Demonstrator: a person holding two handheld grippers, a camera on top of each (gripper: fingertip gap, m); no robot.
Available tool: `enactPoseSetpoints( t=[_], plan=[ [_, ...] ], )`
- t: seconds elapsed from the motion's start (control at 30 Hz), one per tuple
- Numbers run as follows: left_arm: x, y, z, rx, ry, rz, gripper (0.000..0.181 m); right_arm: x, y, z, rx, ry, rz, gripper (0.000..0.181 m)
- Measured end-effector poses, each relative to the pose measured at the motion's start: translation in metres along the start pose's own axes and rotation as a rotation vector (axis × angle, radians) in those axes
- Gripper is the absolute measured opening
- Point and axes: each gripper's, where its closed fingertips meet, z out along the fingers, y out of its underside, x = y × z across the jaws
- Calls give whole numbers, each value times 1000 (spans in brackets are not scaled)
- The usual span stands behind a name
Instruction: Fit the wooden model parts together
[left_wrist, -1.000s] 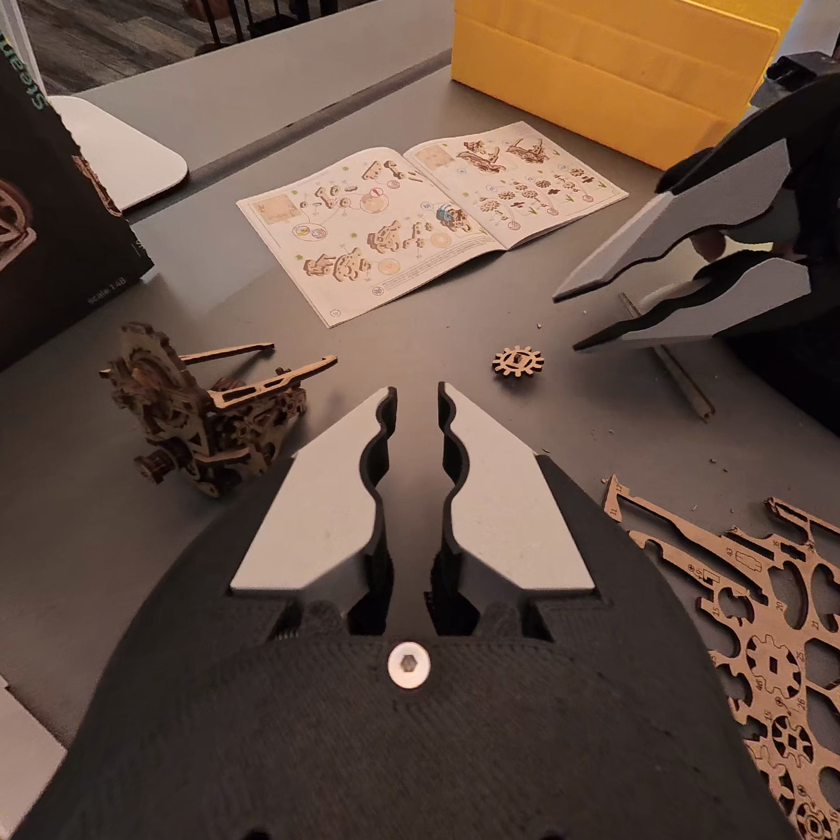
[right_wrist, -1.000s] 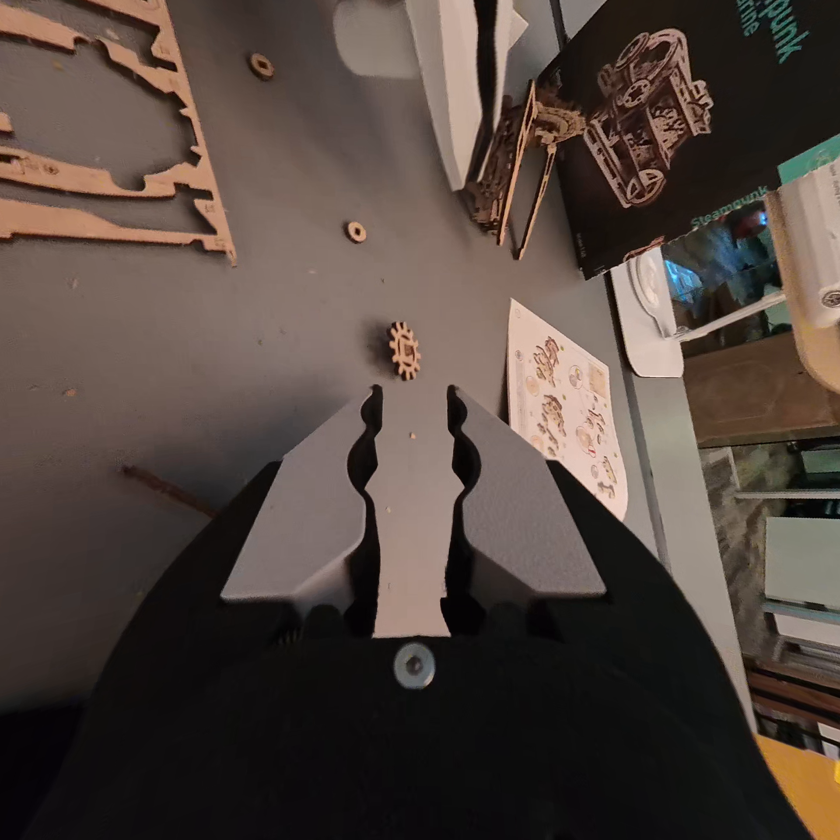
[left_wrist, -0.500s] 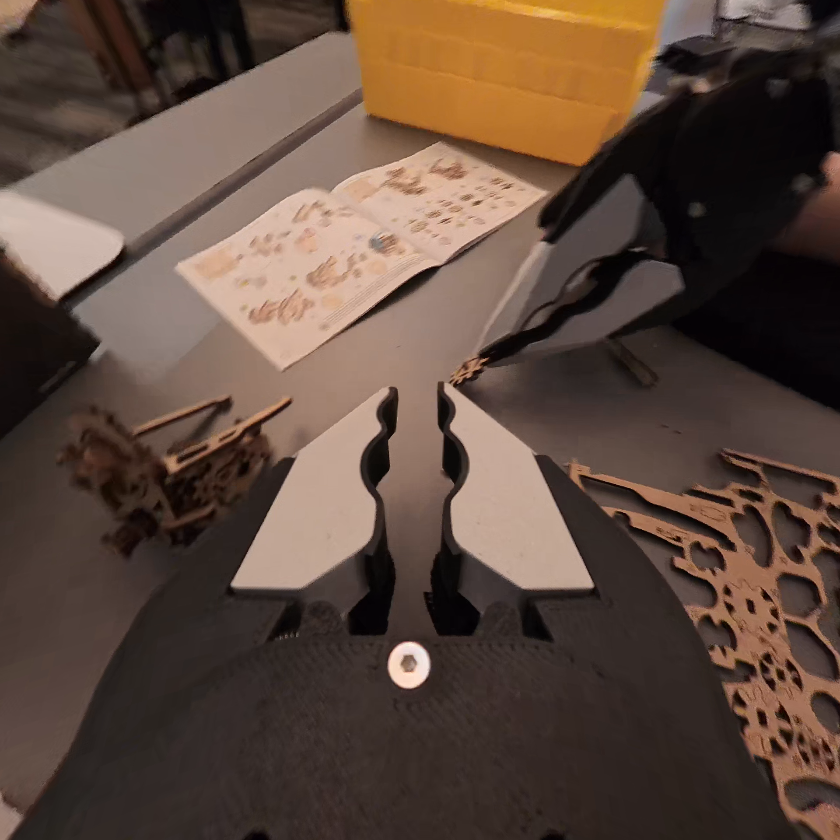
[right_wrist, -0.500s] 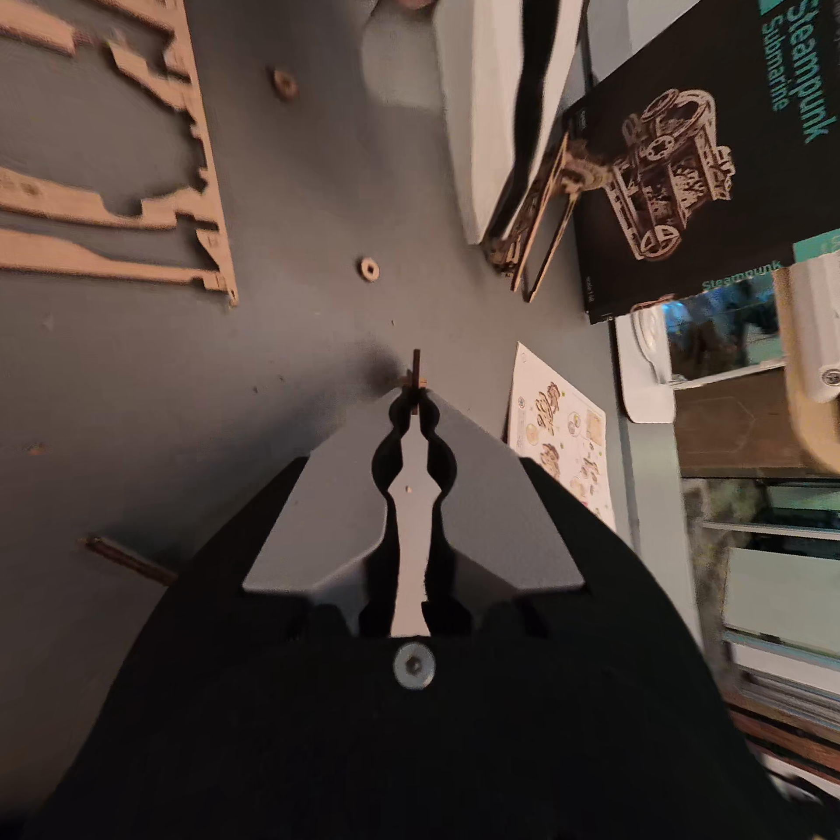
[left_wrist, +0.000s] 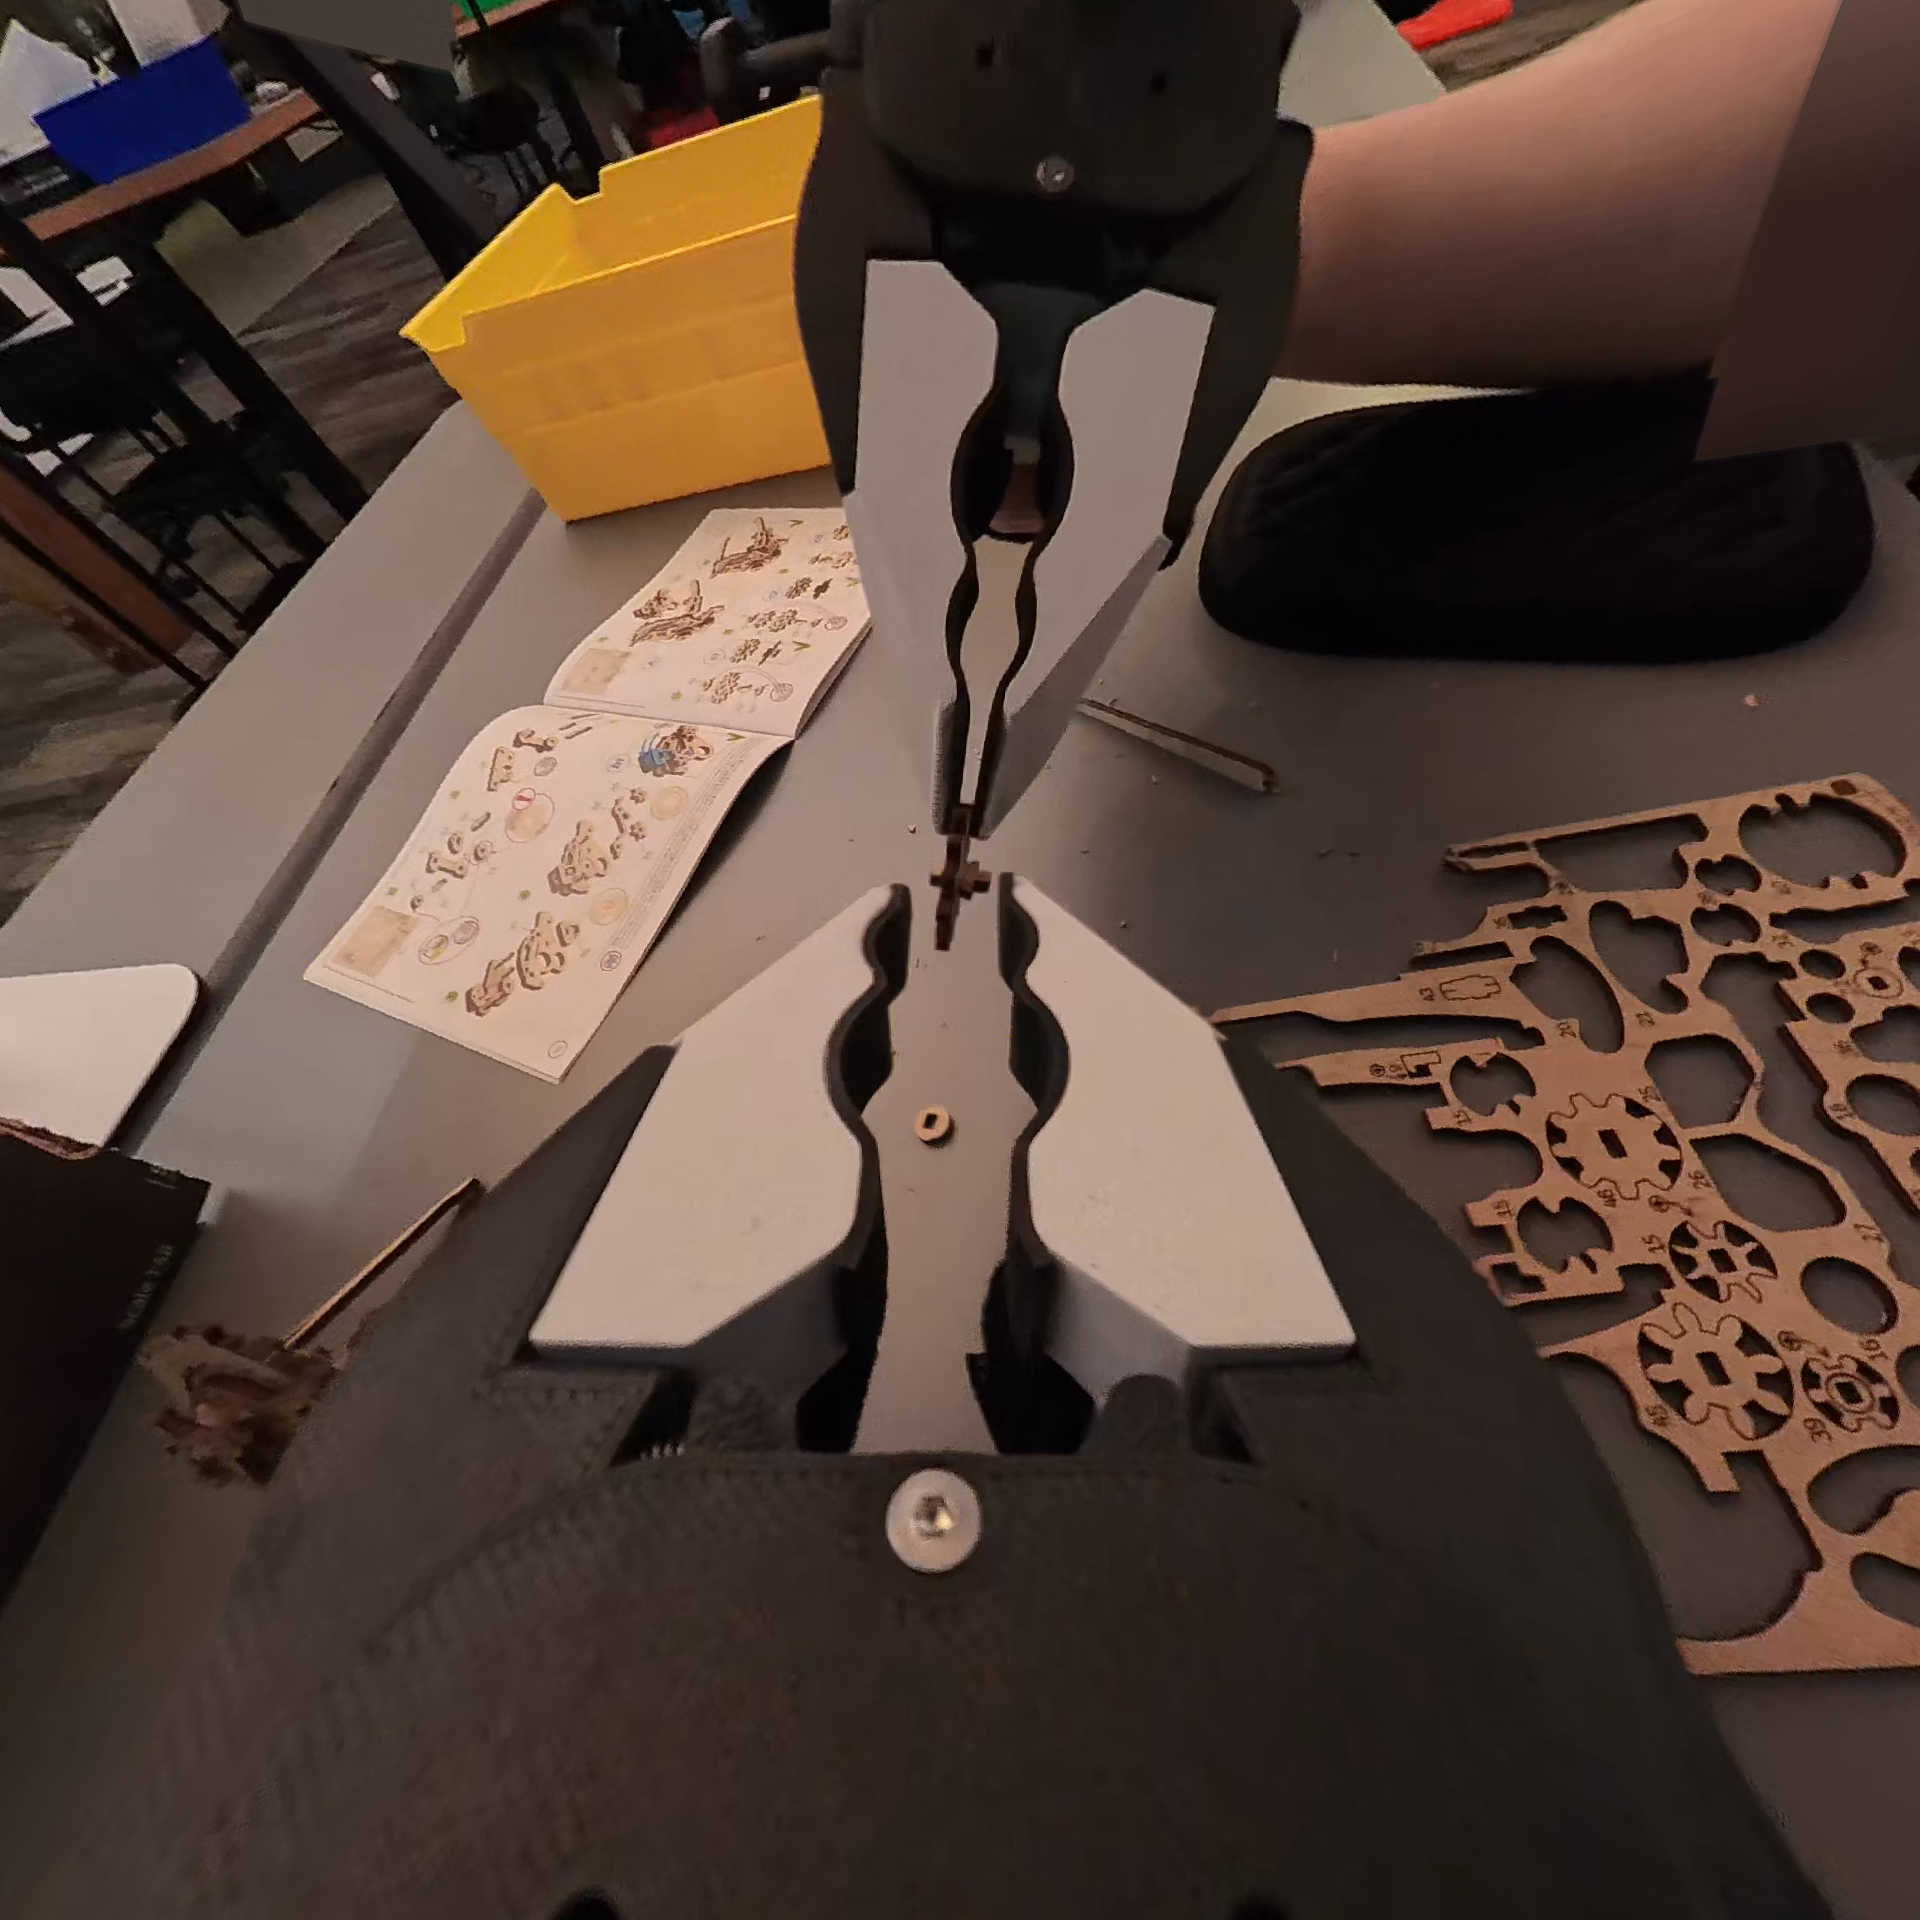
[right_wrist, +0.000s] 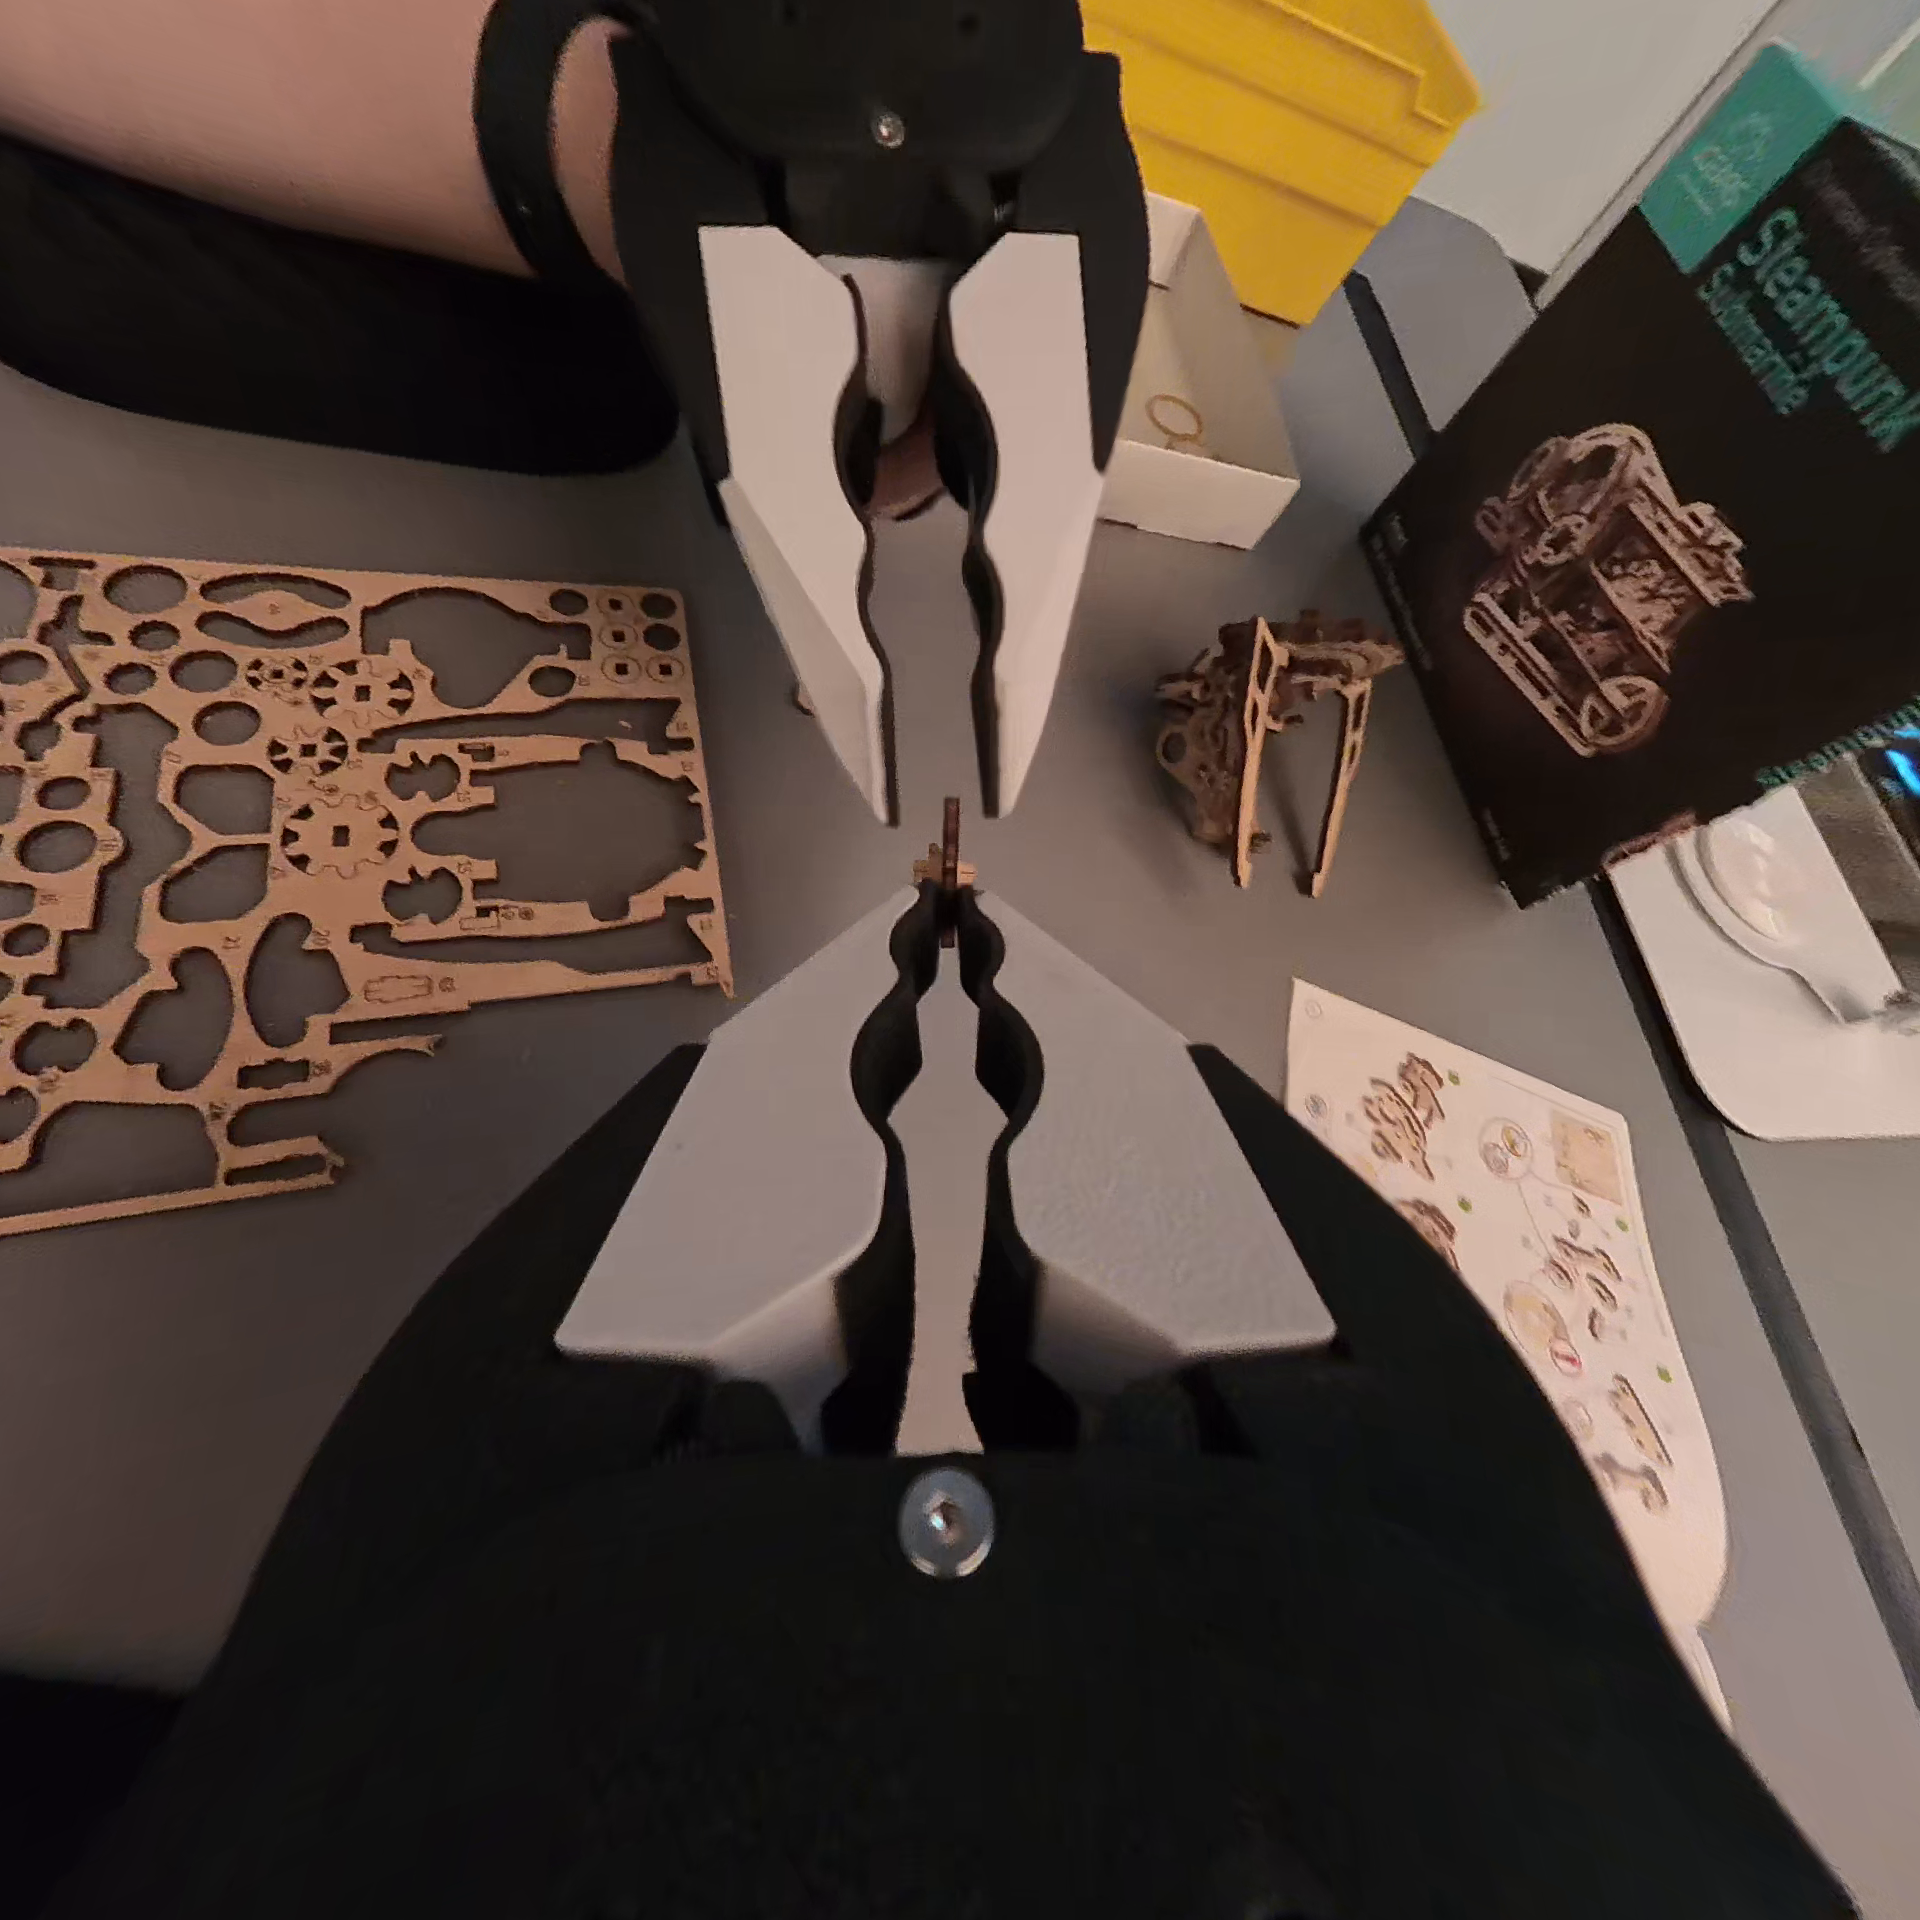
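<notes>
Left gripper (left_wrist: 948, 914) is being held with jaws parted, nothing clamped, tips facing the right gripper (right_wrist: 940, 902). Right gripper's jaws are being pinched onto a small wooden gear (right_wrist: 948, 871), edge-on, at the very tips. Both are being held tip-to-tip, just apart, above the table.

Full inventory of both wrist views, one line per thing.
Small wooden gear: 1, brown, edge-on in the right gripper's tips.
Half-built wooden model: 1, dark brown, on the table near the box.
Laser-cut plywood parts sheet: 1, tan, flat on the table.
Small wooden washer: 1, tan, on the table under the left gripper.
Open instruction booklet: 1, white.
Yellow plastic bin: 1, far table edge.
Black kit box: 1, beside the model.
Grey table: 1.
Left gripper: 1, grey and black, open.
Right gripper: 1, shut on the gear.
</notes>
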Motion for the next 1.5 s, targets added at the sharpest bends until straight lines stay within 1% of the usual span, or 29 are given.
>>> enactPoseSetpoints(
  t=[0.03, 0.13, 0.2, 0.23, 0.27, 0.3, 0.37, 0.43, 0.47, 0.53, 0.63, 0.7, 0.77, 0.83, 0.87, 0.93, 1.0, 1.07, 1.2, 1.27, 1.33, 1.4, 1.5],
  plan=[
    [-1, 1, 0, -10, -11, 18, 6, 0, -3, 2, 12, -10, 2, 1],
    [-7, 4, -3, -23, -43, 53, 3, 7, -6, 7, -2, -8, -14, 1],
    [-14, 4, -8, -4, -73, 30, 0, 16, -11, 9, 31, 15, -2, 4],
    [-18, 5, -11, 2, -89, 13, 1, 22, -13, 9, 57, 43, 13, 15],
    [-24, 4, -15, 14, -114, -3, 0, 30, -11, 10, 73, 76, 32, 30],
    [-30, 3, -19, 34, -142, -17, 0, 34, -4, 12, 77, 85, 75, 31],
    [-41, 0, -26, 70, -201, -39, 0, 27, 15, 24, 49, 8, 208, 28],
    [-45, 1, -29, 80, -220, -42, 0, 11, 33, 41, -50, -69, 286, 25],
    [-46, 0, -29, 85, -228, -36, 0, 10, 41, 47, -108, -48, 288, 25],
    [-41, -1, -27, 98, -196, -48, 0, 8, 40, 56, -130, -31, 268, 23],
    [-39, -6, -27, 138, -160, -116, 0, -1, 40, 62, -171, -100, 334, 24],
    [-41, -7, -29, 153, -151, -154, 1, -8, 38, 65, -161, -134, 337, 25],
    [-44, -5, -31, 159, -153, -176, 0, -7, 45, 68, -189, -105, 303, 23],
    [-47, -4, -33, 162, -162, -190, 0, -5, 46, 69, -184, -83, 272, 21],
    [-49, -3, -34, 165, -168, -194, 0, -6, 46, 70, -178, -89, 270, 20],
    [-50, -5, -35, 175, -175, -201, 0, -9, 44, 71, -162, -112, 279, 9],
    [-52, -5, -36, 178, -188, -202, 0, -9, 44, 70, -166, -102, 263, 9],
    [-53, -5, -37, 183, -200, -205, 0, -7, 45, 64, -179, -50, 226, 8],
    [-48, -10, -36, 201, -194, -192, 0, -20, 18, 33, -70, 36, 149, 8],
    [-42, -11, -30, 188, -178, -161, 0, -26, 10, 17, -7, 79, 105, 8],
    [-35, -10, -23, 173, -157, -147, 0, -29, 11, 6, 17, 113, 59, 8],
    [-28, -13, -17, 172, -131, -134, 0, -32, 14, 0, 9, 124, 31, 8],
    [-18, -15, -11, 173, -91, -126, 0, -42, 23, 5, -2, 57, 66, 8]
  ],
)
